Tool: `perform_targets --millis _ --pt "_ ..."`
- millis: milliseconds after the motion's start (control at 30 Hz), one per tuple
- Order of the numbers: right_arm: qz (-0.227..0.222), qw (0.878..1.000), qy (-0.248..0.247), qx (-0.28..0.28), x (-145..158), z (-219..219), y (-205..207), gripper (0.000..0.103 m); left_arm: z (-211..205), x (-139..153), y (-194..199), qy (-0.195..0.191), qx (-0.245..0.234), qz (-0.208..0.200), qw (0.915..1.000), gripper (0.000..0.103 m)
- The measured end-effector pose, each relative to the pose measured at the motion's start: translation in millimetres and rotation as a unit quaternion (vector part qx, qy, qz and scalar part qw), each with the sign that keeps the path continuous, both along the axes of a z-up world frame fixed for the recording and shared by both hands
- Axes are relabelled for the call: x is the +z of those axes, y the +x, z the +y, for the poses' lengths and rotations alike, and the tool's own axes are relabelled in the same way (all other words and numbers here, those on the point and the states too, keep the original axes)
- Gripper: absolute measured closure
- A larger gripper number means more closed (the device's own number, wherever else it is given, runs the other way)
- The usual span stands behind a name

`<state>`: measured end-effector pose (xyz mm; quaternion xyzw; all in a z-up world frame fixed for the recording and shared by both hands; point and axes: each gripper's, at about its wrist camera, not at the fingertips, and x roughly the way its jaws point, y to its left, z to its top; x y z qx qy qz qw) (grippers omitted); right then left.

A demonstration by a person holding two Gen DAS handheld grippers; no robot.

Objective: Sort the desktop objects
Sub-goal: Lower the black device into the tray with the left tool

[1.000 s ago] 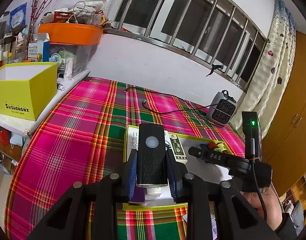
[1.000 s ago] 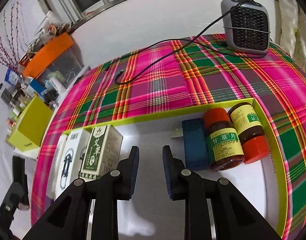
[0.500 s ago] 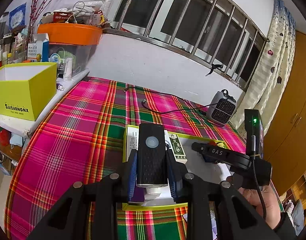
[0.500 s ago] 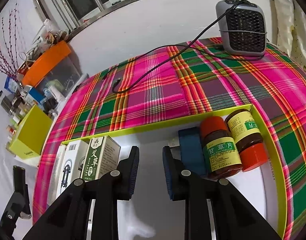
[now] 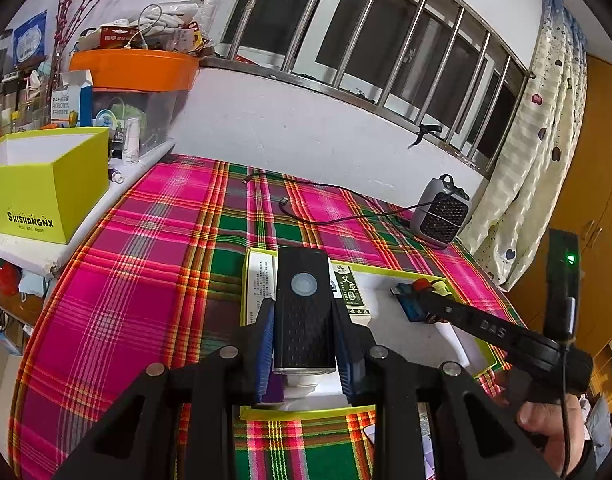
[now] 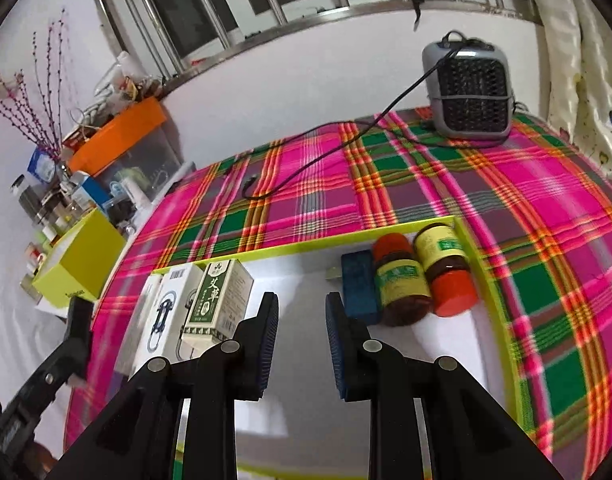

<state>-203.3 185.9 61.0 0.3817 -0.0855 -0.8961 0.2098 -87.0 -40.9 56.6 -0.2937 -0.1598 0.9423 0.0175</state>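
**Black device held above a half-filled tray**

Plaid cloth (image 5: 154, 280) covers the table under a barred window; on it lies a shallow yellow-rimmed tray (image 6: 346, 240); two white boxes (image 6: 174, 312) and a green-labelled carton (image 6: 216, 304) sit at its left end, a blue block (image 6: 358, 288) and two red-capped jars (image 6: 422, 276) at its right; that much looks sorted. Left gripper (image 5: 304, 332) pinches an upright black device (image 5: 303, 312) over the tray's bare middle, not yet set down; placing it seems the step left. Right gripper (image 6: 300, 336) is empty, its pads drawn near each other with a gap showing.
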Motion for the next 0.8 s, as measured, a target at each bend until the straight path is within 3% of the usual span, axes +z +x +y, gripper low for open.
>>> perform_targets --millis 800 --pt "0.057 0.998 -0.015 -0.015 -1 46 19 0.078 36 -1 -8 -0.008 -0.052 -0.007 0.9986 0.075"
